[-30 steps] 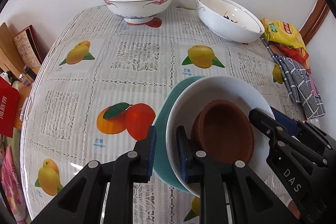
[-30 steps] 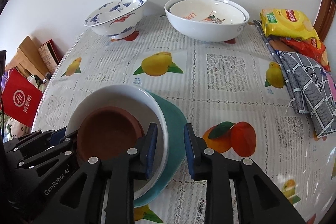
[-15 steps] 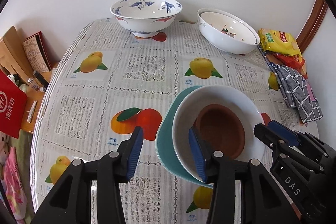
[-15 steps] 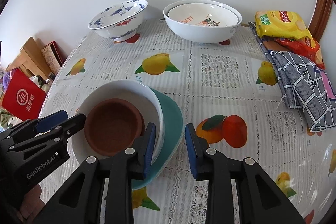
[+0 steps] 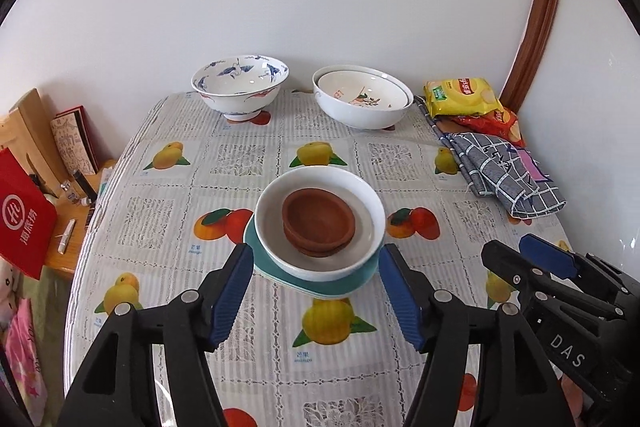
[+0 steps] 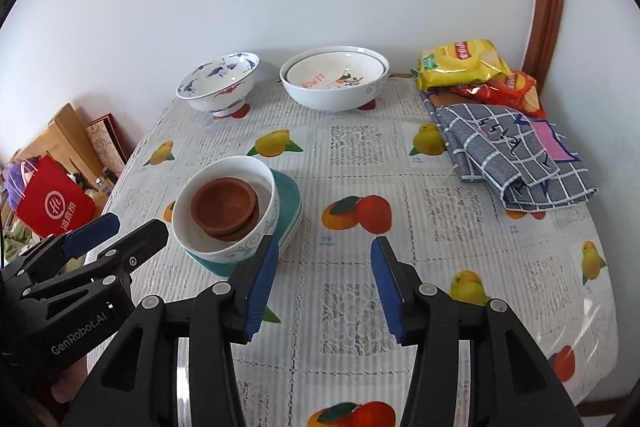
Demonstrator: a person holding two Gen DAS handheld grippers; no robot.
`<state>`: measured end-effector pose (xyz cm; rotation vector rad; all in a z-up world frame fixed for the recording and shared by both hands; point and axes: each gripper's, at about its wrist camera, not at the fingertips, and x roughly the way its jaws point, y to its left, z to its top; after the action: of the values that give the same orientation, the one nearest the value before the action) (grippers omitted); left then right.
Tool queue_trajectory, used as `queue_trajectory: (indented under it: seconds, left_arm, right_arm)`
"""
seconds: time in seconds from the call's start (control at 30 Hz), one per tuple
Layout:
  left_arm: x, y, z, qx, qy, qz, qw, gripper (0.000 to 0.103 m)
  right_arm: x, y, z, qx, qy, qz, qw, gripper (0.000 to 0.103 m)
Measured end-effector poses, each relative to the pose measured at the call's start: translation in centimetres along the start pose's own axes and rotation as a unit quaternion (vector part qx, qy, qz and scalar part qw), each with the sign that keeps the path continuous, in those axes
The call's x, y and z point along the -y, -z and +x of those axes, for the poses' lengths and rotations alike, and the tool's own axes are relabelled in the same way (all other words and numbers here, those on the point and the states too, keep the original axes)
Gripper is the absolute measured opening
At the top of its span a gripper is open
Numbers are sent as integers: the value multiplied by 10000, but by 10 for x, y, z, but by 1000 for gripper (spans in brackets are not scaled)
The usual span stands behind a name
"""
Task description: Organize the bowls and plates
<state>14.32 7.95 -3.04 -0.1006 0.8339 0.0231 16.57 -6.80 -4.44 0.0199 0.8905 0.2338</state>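
Plastic cloth printed with mangoes and lace squares covers the table (image 5: 248, 355), the biggest thing before me. At its far edge, by the wall, stand a blue-and-white bowl (image 5: 240, 89) on the left and, apart from it on the right, two nested white bowls (image 5: 362, 103). Along the right side lie a folded grey checked cloth (image 5: 508, 175) and, beyond it, a yellow crisp bag (image 5: 460, 97) over a red one (image 6: 506, 89).

Near the middle of the table sits my stack: a teal plate (image 5: 320, 285) at the bottom, a white bowl (image 5: 372, 215) resting in it, and brown clay dishes (image 5: 318, 221) nested inside the bowl. From the right camera the white bowl looks shifted toward the plate's left side.

My left gripper (image 5: 316, 295) points down at the stack with its jaws opening; the blue pads stand either side of the plate's near rim in the picture, touching nothing. My right gripper (image 6: 324, 285) is also opening, with only bare cloth between its pads; the stack sits just left of its left finger (image 6: 260, 283). Neither holds anything.
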Motion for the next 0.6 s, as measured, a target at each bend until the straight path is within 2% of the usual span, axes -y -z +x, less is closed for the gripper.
queue_trajectory:
  seconds: [0.1,0.17,0.23,0.4,0.6]
  left_arm:
    - [13,10,-22,171,48,53,9998,68]
    - [20,17,-35,268,44,50,9996,69]
    - [28,23,-50,381,69,64,9992,72]
    - [45,41,-76,579,64,133,9982,80]
    - [61,60,-102,779,42,38,9969,88]
  right_arm:
    - [13,11,-21,48,43,125,9999,49]
    - [22,18,-35,127,100,203,9997,57]
    - [29,24,-51,272,181,260,9991,71]
    - [46,41,-92,695,435,311,9962,92]
    - [68,65,-123,823,694,490,9930,95]
